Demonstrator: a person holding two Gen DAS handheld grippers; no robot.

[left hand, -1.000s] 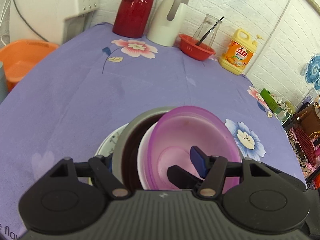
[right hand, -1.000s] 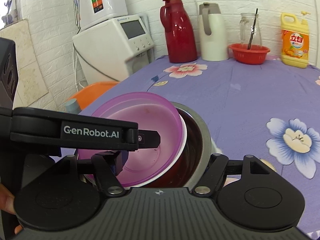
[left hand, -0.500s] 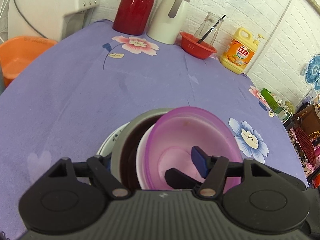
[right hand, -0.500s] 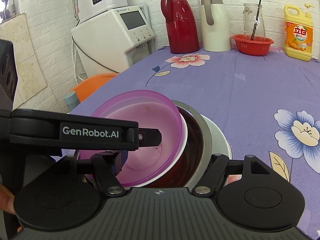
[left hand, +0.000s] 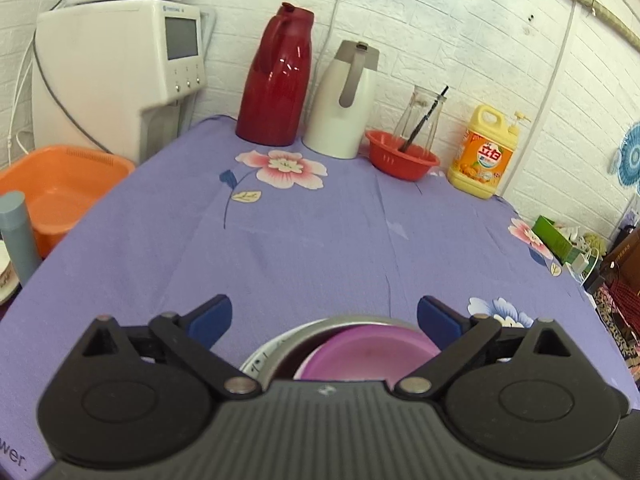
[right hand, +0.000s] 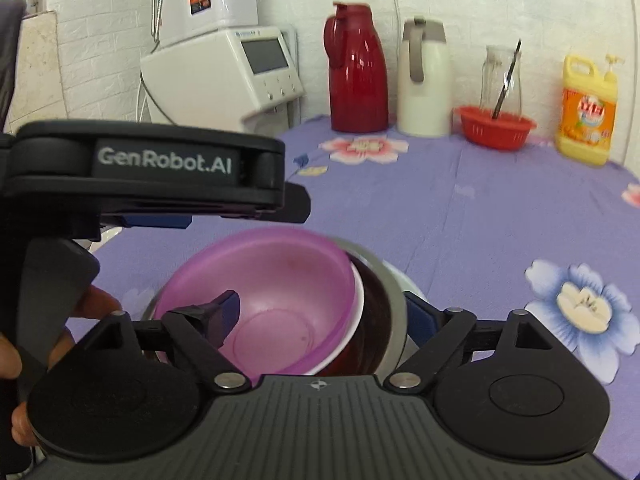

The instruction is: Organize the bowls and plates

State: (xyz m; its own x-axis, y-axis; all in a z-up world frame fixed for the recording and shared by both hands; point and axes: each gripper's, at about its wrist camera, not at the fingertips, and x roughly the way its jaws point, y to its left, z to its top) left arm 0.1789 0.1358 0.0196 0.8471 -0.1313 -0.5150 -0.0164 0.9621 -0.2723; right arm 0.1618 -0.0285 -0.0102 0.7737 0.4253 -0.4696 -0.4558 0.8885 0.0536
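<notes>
A purple bowl (right hand: 276, 280) sits in a white bowl (right hand: 358, 300), nested in a dark bowl with a steel rim (right hand: 394, 300) on a white plate (right hand: 412, 284). In the left wrist view the stack shows just below the gripper: purple bowl (left hand: 368, 352), steel rim (left hand: 292, 340), plate (left hand: 256, 360). My left gripper (left hand: 324, 318) is open and empty, raised above the stack. It also shows in the right wrist view (right hand: 224, 216). My right gripper (right hand: 324, 312) is open, its fingers astride the stack, the left fingertip (right hand: 228, 308) inside the purple bowl.
On the purple flowered tablecloth (left hand: 320, 240) at the back stand a red thermos (left hand: 276, 76), a white jug (left hand: 344, 100), a red basket (left hand: 402, 158) with a glass jar, and a yellow detergent bottle (left hand: 482, 152). An orange basin (left hand: 56, 188) and a white appliance (left hand: 116, 76) are at left.
My left gripper has let go of the purple bowl's rim, opened and lifted back. My right gripper has opened wide around the stack. The stack stays in place.
</notes>
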